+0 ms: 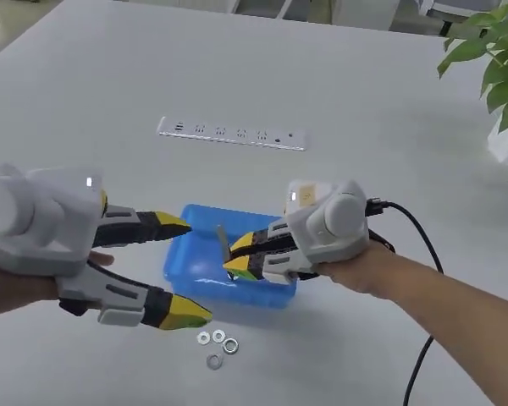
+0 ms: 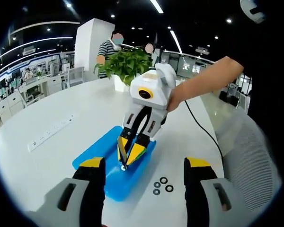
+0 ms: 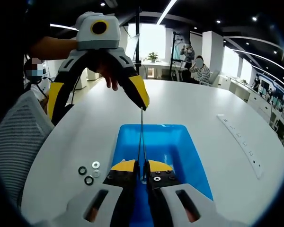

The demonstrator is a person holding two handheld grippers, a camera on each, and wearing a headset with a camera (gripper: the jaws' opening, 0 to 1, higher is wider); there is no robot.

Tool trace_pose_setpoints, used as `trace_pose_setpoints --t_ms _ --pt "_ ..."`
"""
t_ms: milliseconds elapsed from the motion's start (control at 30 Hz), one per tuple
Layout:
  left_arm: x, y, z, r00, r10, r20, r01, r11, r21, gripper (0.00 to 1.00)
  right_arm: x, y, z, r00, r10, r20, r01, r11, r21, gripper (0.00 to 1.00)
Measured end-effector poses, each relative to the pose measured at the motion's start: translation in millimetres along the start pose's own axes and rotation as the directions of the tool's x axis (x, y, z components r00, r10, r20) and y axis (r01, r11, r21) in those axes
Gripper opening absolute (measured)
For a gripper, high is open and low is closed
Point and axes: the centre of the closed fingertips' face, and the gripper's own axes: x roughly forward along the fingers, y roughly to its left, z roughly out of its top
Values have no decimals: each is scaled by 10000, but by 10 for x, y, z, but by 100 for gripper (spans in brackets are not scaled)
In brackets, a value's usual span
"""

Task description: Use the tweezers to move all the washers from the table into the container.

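Washers (image 1: 218, 342): four, loosely bunched on the bare table (image 1: 364, 101), nearest of all, just off the container's near wall, touching neither claw.
Left gripper (image 1: 195, 271): jaws flung wide, nothing between them. Hovering at the container's left end, lower yellow tip just above and left of the washers.
Right gripper (image 1: 233, 258): clenched hard on the tweezers (image 1: 221, 238), reaching in from the right over the container.
Tweezers: thin steel, running forward out of the yellow jaw tips, points down inside the container's outline. Whatever sits at the points is too small to call.
Container (image 1: 195, 218): blue, shallow, rectangular, mid-table between the two grippers. Contents partly hidden behind the right gripper.
Cable (image 1: 423, 245): black, looping off the right gripper's back toward the table's near right.
Power strip (image 1: 231, 134): white, lying flat beyond the container toward the far edge, well apart from it.
Plant (image 1: 499, 59): green leaves at the table's far right corner.
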Motion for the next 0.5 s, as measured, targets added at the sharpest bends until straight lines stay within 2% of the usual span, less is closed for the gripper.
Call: trace_pose_setpoints --t_ms 167,267,433,500 --pt "81 92 24 9999 17 -142 -11 9990 440 58 -5 4 -13 10000 -2 -65 2 10000 -44 8" --pt "124 117 30 9998 -74 -203 85 9982 592 50 -6 6 -13 10000 1 -96 -2 10000 -71 8" --pt "183 146 29 9992 -206 -344 235 9962 841 42 -12 19 -16 9998 57 -177 -60 9998 -178 8" --pt "191 165 28 9991 -178 -374 214 9950 974 35 -14 20 -20 9998 59 -199 -63 9998 -193 8"
